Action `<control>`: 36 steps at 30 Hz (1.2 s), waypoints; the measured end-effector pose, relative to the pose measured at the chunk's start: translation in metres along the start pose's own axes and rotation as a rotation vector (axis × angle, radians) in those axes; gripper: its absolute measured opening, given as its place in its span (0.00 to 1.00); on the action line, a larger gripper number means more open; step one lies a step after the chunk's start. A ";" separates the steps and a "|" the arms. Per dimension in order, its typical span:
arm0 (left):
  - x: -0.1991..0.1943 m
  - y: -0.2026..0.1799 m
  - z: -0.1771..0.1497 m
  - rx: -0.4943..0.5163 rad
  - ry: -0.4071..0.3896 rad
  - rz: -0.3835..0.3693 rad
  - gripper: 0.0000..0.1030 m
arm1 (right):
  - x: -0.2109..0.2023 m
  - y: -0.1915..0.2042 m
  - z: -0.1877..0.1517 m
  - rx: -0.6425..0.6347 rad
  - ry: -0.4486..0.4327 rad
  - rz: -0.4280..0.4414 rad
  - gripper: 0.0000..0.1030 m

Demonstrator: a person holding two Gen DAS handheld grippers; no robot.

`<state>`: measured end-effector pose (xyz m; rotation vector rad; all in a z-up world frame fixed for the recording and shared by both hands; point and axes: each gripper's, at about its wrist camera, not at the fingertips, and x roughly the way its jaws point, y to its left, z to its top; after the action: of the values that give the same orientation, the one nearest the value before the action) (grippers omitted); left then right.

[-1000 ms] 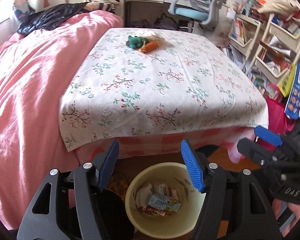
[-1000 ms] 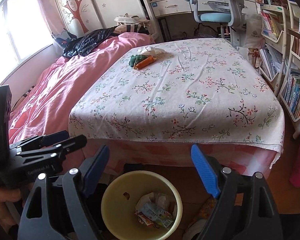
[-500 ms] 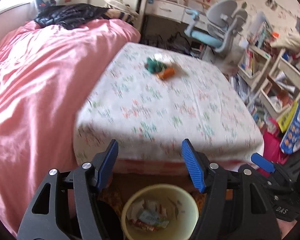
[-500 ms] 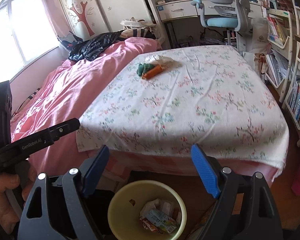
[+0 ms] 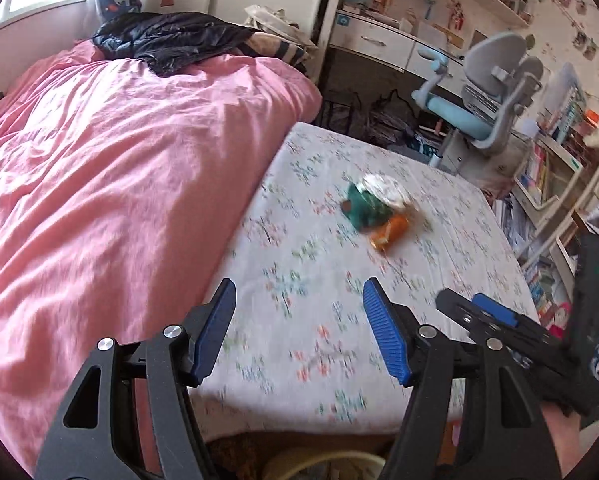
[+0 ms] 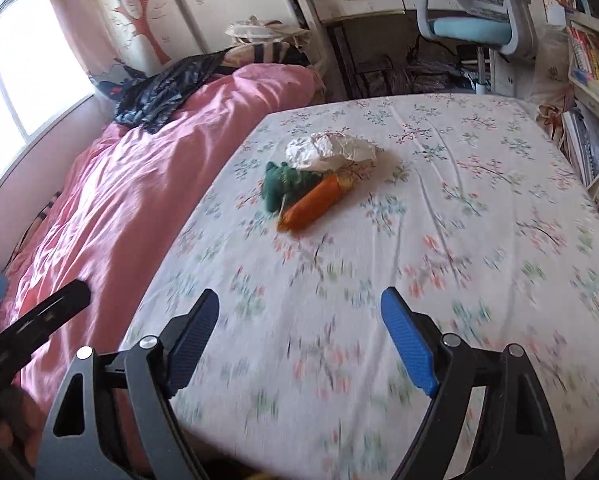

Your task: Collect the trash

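Pink bed: largest surface, left of the work area; carries no trash that shows.
Tabletop: covered by a floral cloth; all the trash lies on its far half.
Left tongs: jaws wide apart, holding nothing, above the near edge of the tabletop.
Right tongs: jaws wide apart, empty, aimed toward the pile.
Bin: only its pale rim shows at the bottom of the left view, below the tabletop's near edge.
White crumpled paper: farthest item of the pile, resting against the other two.
Green wrapper: touching the paper's left side.
Orange wrapper: nearest piece. Judgement: take it first, jaws straddling its narrow width, closing low without pinching the cloth.
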<state>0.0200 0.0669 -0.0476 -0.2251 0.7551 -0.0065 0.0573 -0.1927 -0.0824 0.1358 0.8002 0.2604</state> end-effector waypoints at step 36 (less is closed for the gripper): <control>0.192 -0.084 0.066 0.288 0.190 -0.251 0.21 | 0.025 -0.065 0.024 -0.219 0.211 -0.023 0.21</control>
<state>0.2108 -0.0185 -0.1144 -0.0430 0.9000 -0.3768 0.1027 -0.2482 -0.0972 -0.1087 0.9758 0.3426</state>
